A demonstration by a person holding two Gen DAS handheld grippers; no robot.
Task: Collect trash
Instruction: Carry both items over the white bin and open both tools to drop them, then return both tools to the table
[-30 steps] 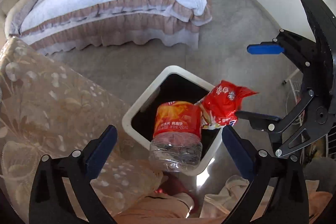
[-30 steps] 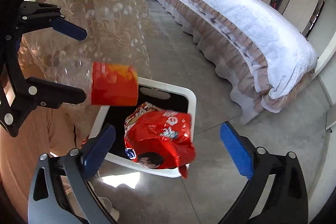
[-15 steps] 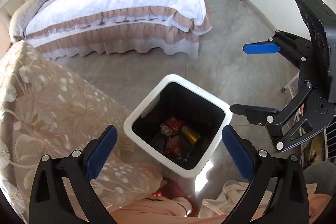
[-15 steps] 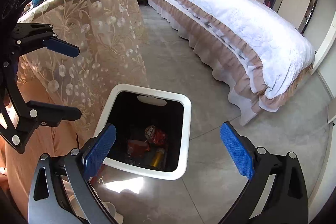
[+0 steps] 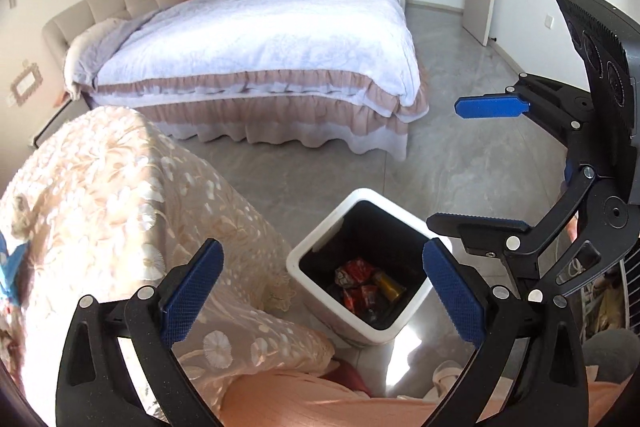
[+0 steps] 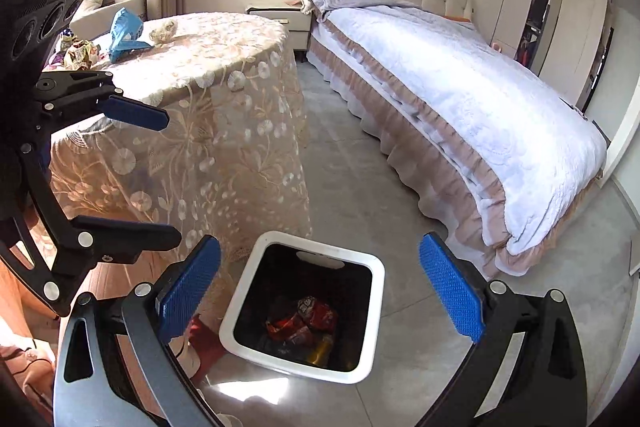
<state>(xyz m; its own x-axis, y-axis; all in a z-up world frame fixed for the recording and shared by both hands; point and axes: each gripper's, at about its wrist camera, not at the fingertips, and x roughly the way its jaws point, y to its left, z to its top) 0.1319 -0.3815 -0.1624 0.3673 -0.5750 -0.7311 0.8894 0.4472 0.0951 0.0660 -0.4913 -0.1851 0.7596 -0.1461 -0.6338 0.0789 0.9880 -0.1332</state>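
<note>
On the left we see a round table under a beige lace cloth with white flowers. On top of it lie a crumpled blue plastic wrapper, a small scrunched ball of pale paper and, at the far left edge, some crinkled shiny wrappers. Our left gripper with blue pads is wide open and holds nothing. Just beside the hanging cloth, on the grey floor, stands the square white bin with a black inside. At its bottom lie red snack bags, and something yellow that is too small for us to name. Our right gripper with blue pads is wide open too, and it holds nothing. Both grippers hang above the bin. To the right is a big bed with a white cover and a tan frill.
</note>
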